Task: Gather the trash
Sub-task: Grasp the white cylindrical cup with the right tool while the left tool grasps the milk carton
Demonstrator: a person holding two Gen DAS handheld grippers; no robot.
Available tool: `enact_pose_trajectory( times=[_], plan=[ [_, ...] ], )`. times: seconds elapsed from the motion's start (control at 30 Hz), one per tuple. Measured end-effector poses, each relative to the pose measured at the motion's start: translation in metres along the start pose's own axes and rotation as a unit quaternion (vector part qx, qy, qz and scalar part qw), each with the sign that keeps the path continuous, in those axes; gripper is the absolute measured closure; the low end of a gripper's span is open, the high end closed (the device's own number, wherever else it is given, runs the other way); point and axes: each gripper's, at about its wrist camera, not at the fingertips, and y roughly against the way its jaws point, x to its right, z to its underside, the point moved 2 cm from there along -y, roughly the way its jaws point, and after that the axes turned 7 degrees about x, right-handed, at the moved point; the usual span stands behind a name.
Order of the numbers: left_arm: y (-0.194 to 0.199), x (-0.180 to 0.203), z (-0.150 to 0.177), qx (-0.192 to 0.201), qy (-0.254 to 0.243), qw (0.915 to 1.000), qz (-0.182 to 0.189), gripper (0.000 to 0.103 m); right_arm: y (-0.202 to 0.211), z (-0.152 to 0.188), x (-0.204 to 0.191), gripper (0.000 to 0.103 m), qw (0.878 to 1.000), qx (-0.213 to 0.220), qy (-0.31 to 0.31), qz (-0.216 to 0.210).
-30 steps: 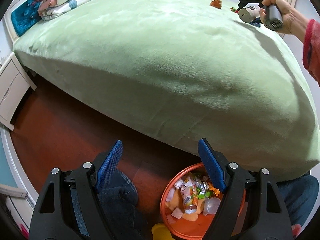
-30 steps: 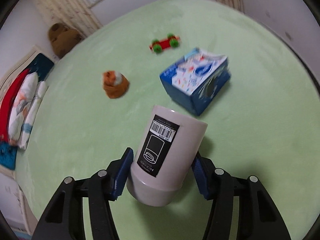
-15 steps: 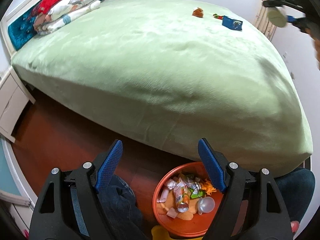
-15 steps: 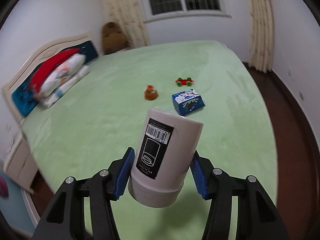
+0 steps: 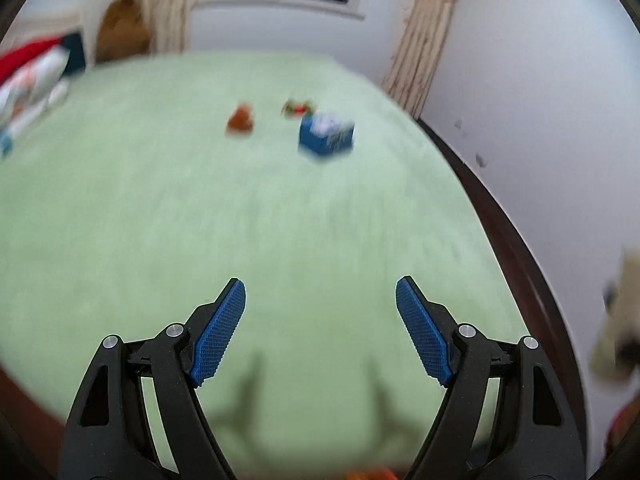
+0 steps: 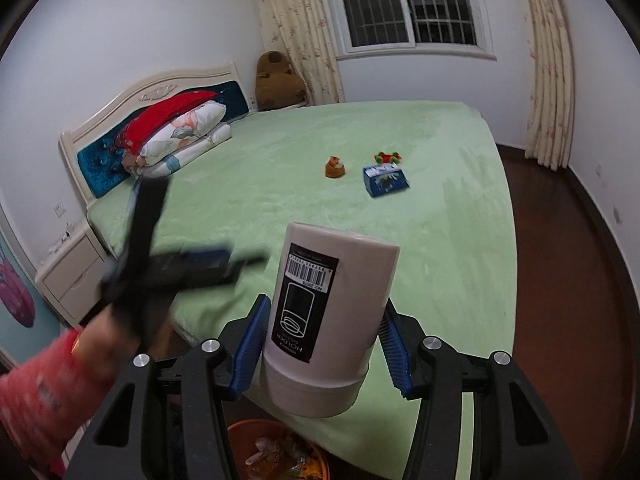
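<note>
While right gripper (image 6: 322,354) clamps the white cup (image 6: 326,332) low down, looks rigid, light, slick; bin (image 6: 276,454) at 6 o'clock. Left gripper (image 5: 320,330) jaws agape, empty.

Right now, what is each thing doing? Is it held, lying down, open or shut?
White cup: held upside down between the right gripper's jaws.
Left gripper: jaws open, nothing between them.
Blue box: lying on the bed, not held.
Toy car: resting on the bed behind the box.
Orange bin: on the floor, open, trash inside.
</note>
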Motion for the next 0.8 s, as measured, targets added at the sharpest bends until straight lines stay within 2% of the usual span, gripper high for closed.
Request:
enact_pose_trajectory(
  times=[0.07, 0.13, 0.37, 0.5, 0.63, 0.8],
  plan=[
    [-0.029, 0.007, -0.025, 0.000, -0.029, 0.9994, 0.021, 0.027, -0.002, 0.004, 0.007, 0.051, 1.000, 0.000, -0.002, -0.001],
    [-0.064, 0.008, -0.045, -0.016, -0.042, 0.9984, 0.035, 0.027, -0.004, 0.007, 0.011, 0.051, 1.000, 0.001, -0.002, -0.002],
    [-0.171, -0.005, -0.090, -0.050, -0.031, 0.9965, 0.059, 0.027, -0.031, 0.013, 0.031, 0.054, 1.000, -0.004, -0.013, -0.020],
    [-0.228, -0.012, -0.112, -0.068, -0.022, 0.9930, 0.094, 0.027, -0.053, 0.014, 0.039, 0.054, 0.999, -0.010, -0.016, -0.028],
    [-0.263, -0.015, -0.127, -0.069, -0.037, 0.9923, 0.095, 0.027, -0.070, 0.014, 0.043, 0.054, 0.999, -0.014, -0.011, -0.034],
    [-0.289, -0.011, -0.139, -0.065, -0.055, 0.9921, 0.092, 0.027, -0.087, 0.016, 0.045, 0.054, 0.998, -0.021, -0.021, -0.046]
  ],
)
